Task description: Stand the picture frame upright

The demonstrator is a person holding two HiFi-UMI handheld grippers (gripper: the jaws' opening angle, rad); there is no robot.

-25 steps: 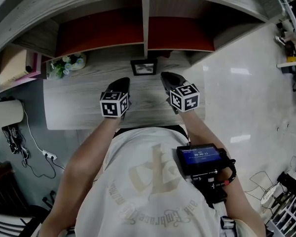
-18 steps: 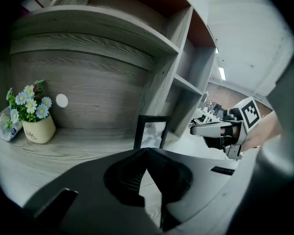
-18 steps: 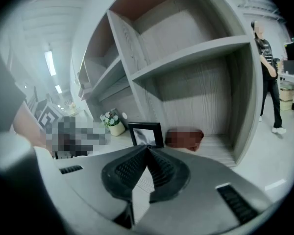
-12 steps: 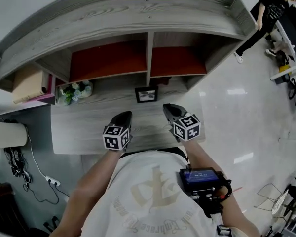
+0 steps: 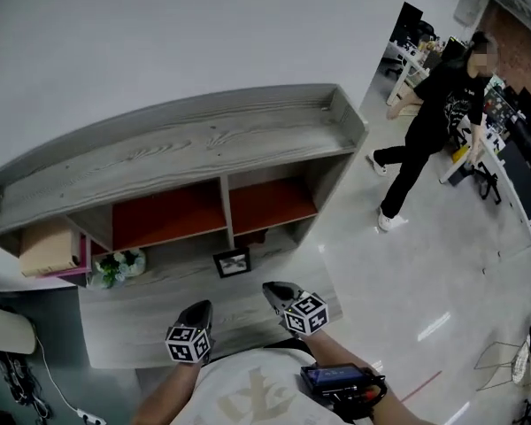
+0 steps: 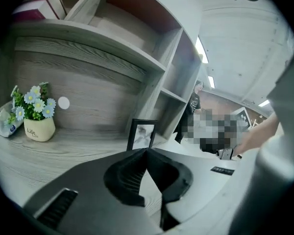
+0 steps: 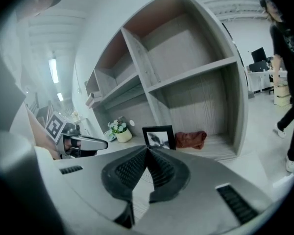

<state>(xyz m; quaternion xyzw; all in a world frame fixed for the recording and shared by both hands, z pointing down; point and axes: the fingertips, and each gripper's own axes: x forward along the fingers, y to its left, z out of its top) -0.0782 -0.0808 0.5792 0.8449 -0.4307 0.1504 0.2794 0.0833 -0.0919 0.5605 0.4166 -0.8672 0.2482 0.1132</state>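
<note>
Backed right off from the shelf unit (image 5: 186, 144) in the last second, taking in far more of it and the floor. Drew away across the desk top (image 5: 133, 321) too, both tools nearer the body than before. Held the left gripper (image 5: 197, 306) pressed together on nothing, the right gripper (image 5: 270, 287) likewise closed and empty, well apart from the target. Left the picture frame (image 5: 232, 262) standing upright at the back of the desk, below the centre divider, untouched. Looked finished, by that showing. Passed over the flower pot (image 5: 117, 268) off to its left.
</note>
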